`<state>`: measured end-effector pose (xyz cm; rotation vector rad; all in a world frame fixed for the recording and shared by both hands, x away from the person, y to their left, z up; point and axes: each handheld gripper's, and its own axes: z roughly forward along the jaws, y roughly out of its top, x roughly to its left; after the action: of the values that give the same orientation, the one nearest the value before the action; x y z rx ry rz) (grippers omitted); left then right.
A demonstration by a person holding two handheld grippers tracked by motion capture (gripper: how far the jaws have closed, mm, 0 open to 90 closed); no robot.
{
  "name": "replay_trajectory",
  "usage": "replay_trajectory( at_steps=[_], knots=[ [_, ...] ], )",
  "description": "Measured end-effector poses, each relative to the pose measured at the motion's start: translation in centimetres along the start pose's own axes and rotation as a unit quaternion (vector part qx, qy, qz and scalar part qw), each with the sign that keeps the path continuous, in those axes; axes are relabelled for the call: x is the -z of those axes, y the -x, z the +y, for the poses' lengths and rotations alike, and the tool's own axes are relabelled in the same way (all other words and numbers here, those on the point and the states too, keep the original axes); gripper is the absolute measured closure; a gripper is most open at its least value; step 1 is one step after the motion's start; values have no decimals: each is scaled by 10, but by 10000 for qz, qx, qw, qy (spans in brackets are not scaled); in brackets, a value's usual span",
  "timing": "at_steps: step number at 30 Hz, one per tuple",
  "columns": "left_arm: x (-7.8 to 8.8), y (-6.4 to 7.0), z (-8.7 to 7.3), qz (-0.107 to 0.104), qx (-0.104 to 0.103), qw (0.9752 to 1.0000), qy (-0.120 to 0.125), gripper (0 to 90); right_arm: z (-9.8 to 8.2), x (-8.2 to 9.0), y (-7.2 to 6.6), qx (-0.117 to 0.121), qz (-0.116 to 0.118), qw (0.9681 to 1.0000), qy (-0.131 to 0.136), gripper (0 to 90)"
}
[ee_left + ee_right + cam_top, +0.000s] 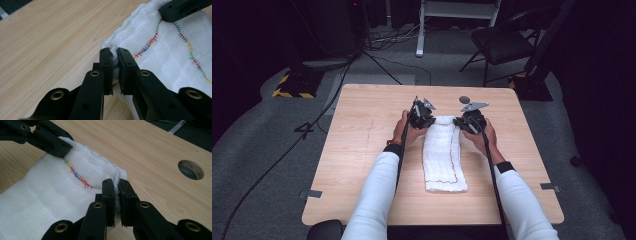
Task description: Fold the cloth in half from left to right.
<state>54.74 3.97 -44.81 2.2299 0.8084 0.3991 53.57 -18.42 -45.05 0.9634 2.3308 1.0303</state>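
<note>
White cloth [443,152] folded into a long strip on the wooden desk [357,150], long axis running from the near edge away toward the far side, far end lifted a little. Left tool [114,57] pressed together on the far-left corner of the cloth – fabric bunched between the black jaws. Right tool [117,185] pinching the far-right corner in the same way, layered edge squeezed between its jaws. In the high view, left tool [421,116] and right tool [470,120] side by side at the far end, each equally near its own corner, rest of the strip lying back toward the person. Both forearms in white sleeves stretched forward, hands turned inward, tools pointing down at the corners. Round hole [190,169] in the desk just beyond the right tool. Probable next move – carrying the far end along the long axis toward the near end, both hands level together.
</note>
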Motion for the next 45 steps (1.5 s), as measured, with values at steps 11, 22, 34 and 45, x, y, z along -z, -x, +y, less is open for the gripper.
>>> replay_trajectory(
  at_steps=[11,22,34,45],
  knots=[
    [13,-1,19,115,-165,9994,270,831,15,16,7,9,-182,9994,287,846],
    [17,-3,24,226,-276,9990,283,830,23,20,8,46,-263,9987,441,847],
    [27,-9,27,298,-212,9982,472,830,34,18,6,141,-296,9981,528,847],
    [43,5,16,-153,-383,9969,671,830,24,36,2,231,21,9980,592,848]
  ],
)
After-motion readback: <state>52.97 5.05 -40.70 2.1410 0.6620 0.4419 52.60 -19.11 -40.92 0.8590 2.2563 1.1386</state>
